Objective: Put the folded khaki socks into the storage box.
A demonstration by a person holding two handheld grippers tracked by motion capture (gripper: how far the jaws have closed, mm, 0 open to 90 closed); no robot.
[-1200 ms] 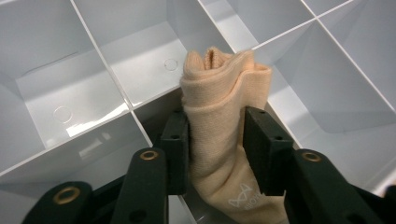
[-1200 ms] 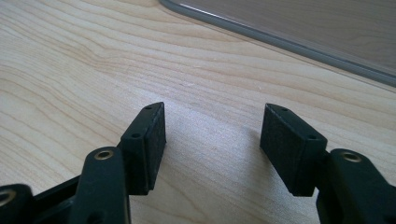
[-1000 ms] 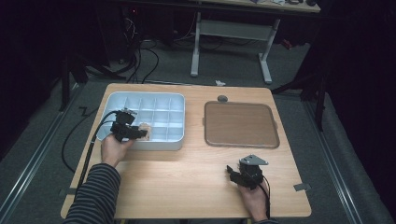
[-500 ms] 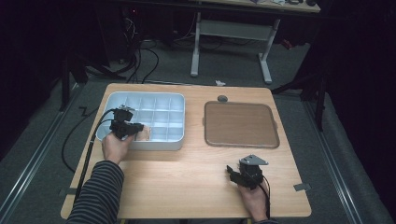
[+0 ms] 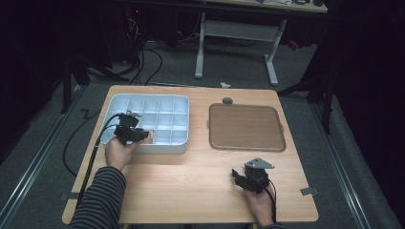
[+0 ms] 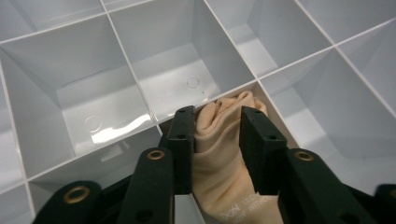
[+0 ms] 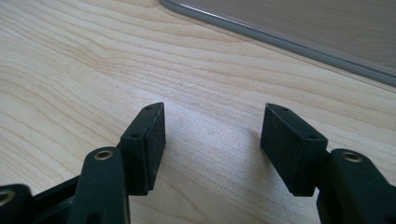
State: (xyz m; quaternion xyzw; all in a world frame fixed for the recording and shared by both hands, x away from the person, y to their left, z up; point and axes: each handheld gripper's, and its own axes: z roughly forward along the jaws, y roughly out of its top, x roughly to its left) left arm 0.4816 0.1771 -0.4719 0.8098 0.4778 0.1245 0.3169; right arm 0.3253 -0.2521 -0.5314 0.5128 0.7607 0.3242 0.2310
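The beige sock lies bunched in a near compartment of the divided white tray, between the left gripper jaws, which have just been opening and seem barely touching it. Soft, light, crushable (pinch a thick fold). The right gripper rests open over the bench.

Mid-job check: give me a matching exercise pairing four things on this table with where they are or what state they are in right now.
Things:
1. beige folded cloth
2. brown flat tray
3. right gripper
4. white compartment box

Places or states:
A. jaws apart over bare wood, nothing between them
B. left half of the wooden table
C. in a near-edge compartment, between the left gripper jaws, which have just been opening
D. right of the box, nothing lying on it

Pairs: 1-C, 2-D, 3-A, 4-B
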